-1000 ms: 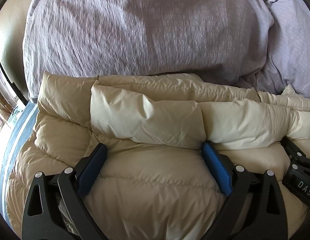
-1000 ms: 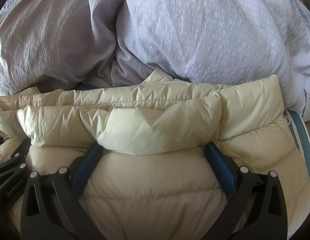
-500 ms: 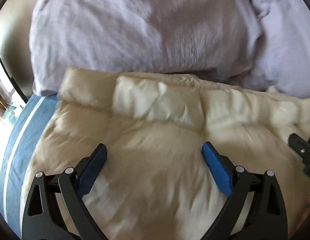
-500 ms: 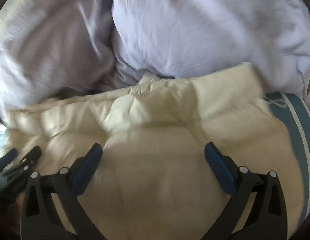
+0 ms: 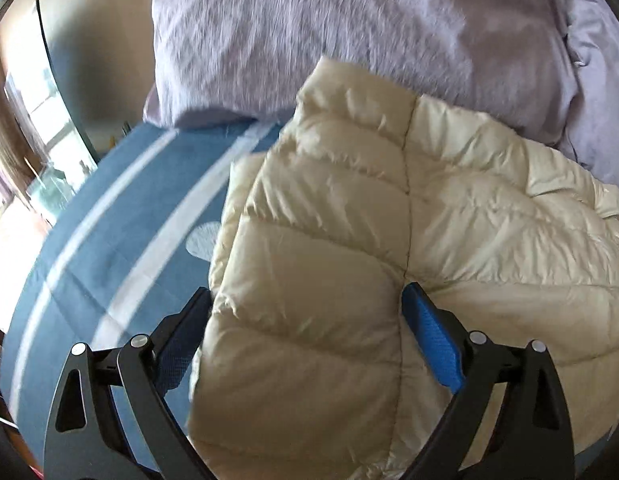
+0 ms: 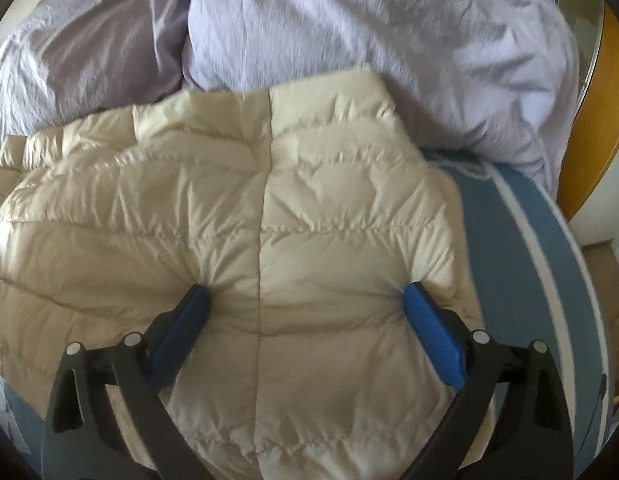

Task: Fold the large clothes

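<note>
A cream quilted down jacket [image 5: 349, 240] lies folded on a blue bed cover with white stripes [image 5: 109, 220]. It also fills the right wrist view [image 6: 249, 220]. My left gripper [image 5: 305, 320] is open, its blue pads [image 5: 429, 336] standing either side of the jacket's left end. My right gripper [image 6: 305, 312] is open, its blue pads [image 6: 429, 332] spread over the jacket's right end. Neither gripper holds any fabric.
Lilac pillows [image 5: 329, 32] lie just behind the jacket, also in the right wrist view [image 6: 369, 28]. The bed's left edge and a bright window [image 5: 37, 160] are at left. A wooden frame [image 6: 597, 120] stands at right.
Both grippers have pulled back and apart toward the jacket's ends. The folded-over band of jacket seen a second ago now lies flat. More blue bed cover shows on both sides.
</note>
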